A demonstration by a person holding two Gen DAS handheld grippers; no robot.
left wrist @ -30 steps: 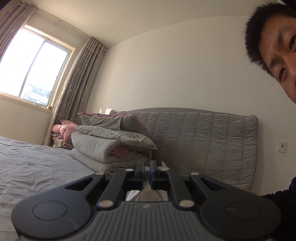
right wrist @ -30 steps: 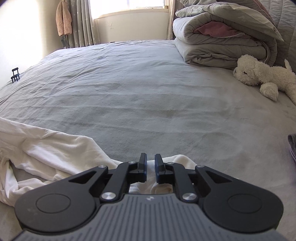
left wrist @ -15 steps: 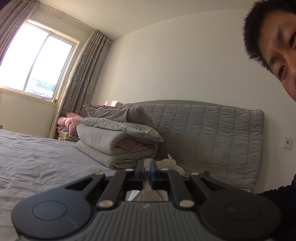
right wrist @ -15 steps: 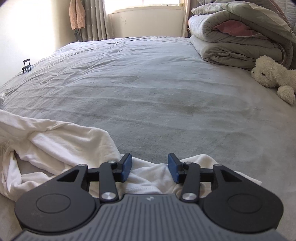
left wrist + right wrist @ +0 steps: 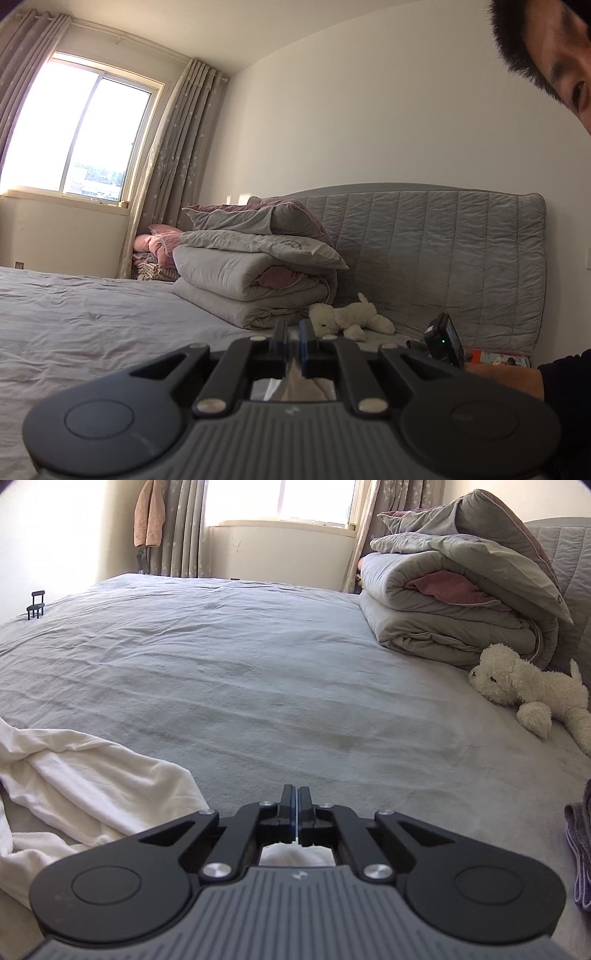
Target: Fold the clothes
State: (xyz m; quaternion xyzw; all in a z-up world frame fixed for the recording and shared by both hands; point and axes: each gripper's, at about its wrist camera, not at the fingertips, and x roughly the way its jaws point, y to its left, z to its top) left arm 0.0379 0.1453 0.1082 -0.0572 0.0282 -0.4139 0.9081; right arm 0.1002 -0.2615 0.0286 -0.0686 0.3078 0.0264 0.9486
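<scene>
A white garment lies crumpled on the grey bed at the lower left of the right wrist view, and part of it runs under my right gripper. That gripper's jaws are closed together with nothing visible between the tips. My left gripper is shut on a fold of white cloth, which hangs behind its tips. It is held low over the bed and points at the headboard.
A stack of folded grey and pink duvets and a white plush dog lie by the headboard. A grey-purple cloth sits at the right edge. The person's face and arm are close on the right.
My right gripper opened over the white garment's edge half a second ago and has now closed again. My left gripper has swung right, still holding its cloth; the plush dog came into its view.
</scene>
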